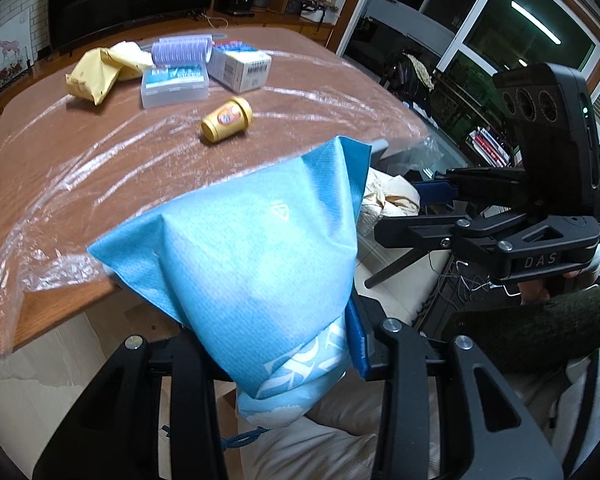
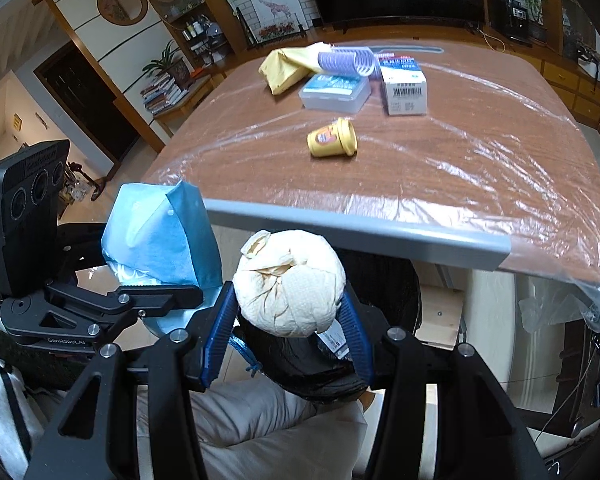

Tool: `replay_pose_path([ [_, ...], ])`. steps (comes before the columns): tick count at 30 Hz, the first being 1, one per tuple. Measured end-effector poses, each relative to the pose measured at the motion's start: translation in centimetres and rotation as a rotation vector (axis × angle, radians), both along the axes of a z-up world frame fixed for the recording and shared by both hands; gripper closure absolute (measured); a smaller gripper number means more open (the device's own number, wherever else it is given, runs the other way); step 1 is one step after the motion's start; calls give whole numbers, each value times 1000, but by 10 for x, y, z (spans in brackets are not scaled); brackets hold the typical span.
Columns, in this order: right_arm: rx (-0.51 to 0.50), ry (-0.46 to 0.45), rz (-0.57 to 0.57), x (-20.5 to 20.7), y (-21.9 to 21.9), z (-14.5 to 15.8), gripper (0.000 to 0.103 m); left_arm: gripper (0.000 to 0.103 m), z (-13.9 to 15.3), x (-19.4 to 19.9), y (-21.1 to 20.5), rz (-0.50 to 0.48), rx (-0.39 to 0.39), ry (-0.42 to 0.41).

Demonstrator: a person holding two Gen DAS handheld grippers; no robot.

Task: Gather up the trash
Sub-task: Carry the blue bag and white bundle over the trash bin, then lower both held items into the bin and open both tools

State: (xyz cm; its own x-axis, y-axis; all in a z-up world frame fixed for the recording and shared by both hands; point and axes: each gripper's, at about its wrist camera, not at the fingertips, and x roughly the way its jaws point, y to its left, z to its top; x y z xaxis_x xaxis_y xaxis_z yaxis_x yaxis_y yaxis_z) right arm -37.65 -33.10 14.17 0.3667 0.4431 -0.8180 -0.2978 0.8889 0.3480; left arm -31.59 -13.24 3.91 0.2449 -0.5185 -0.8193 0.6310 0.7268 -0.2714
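Left gripper (image 1: 284, 344) clamps a blue bag (image 1: 240, 264) at the near table (image 2: 380, 232) edge, right gripper (image 2: 286, 312) beside it pinches a crumpled paper wad (image 2: 290, 284) above a black bin (image 2: 380, 280), while a yellow cup (image 2: 333, 139) lies toppled mid-table

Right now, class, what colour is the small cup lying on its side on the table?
Yellow, with a round label; the small cup shows best in the right wrist view.

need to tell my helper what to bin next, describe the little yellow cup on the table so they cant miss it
On the plastic-covered wooden table, nearer its front edge than the cluster of boxes, the yellow cup lies alone on its side. Only it is round, lidded and carries an orange label.
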Motion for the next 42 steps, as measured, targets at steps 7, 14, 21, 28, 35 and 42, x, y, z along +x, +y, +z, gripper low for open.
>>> replay_pose_path([
  [7, -34, 26, 12, -1, 1, -16, 53, 62, -18, 0, -4, 1, 40, 14],
  [14, -51, 43, 24, -3, 2, -27, 53, 62, -33, 1, -7, 3, 82, 21],
  [21, -65, 52, 36, 1, 6, -36, 53, 62, -44, 4, -6, 13, 102, 33],
  [28, -81, 68, 41, 5, 7, -48, 53, 62, -54, 4, -10, 13, 135, 28],
  [35, -78, 84, 26, 14, 5, -61, 53, 62, -65, 9, -13, 18, 157, 37],
  [42, -95, 111, 24, 20, 7, -75, 53, 62, -77, 14, -12, 18, 175, 50],
])
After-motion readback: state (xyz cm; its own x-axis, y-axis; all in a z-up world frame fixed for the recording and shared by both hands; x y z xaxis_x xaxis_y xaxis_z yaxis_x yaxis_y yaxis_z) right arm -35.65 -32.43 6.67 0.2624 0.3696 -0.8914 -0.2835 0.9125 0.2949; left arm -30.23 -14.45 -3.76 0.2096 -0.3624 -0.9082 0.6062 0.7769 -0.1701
